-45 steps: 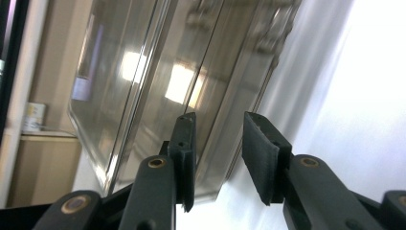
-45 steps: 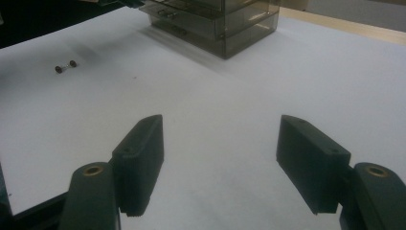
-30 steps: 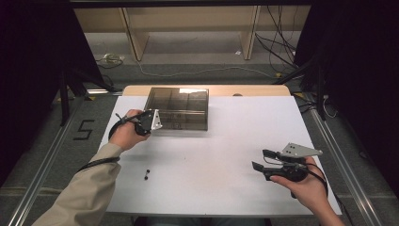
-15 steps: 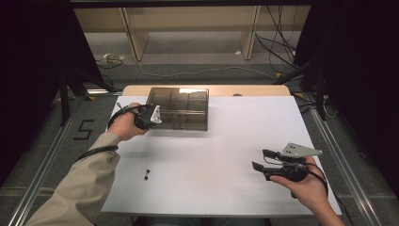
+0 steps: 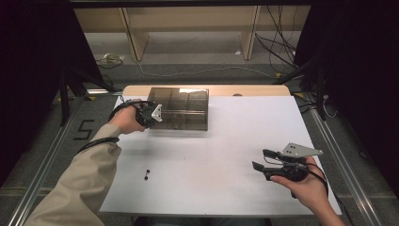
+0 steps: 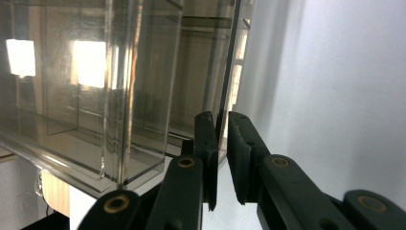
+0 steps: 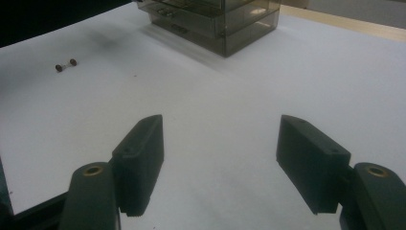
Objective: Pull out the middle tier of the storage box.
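Left gripper (image 6: pixel 220 158) is pinched onto the smoky plastic box's (image 5: pixel 181 107) thin wall edge, box straight ahead of it; right gripper (image 5: pixel 264 159) sits wide open, well apart.

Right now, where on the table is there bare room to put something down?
Bare white top lies between the smoky box and the right claw, also right of the box. Crowded: the box's left side, with the left claw, and near the small dumbbell-shaped piece.
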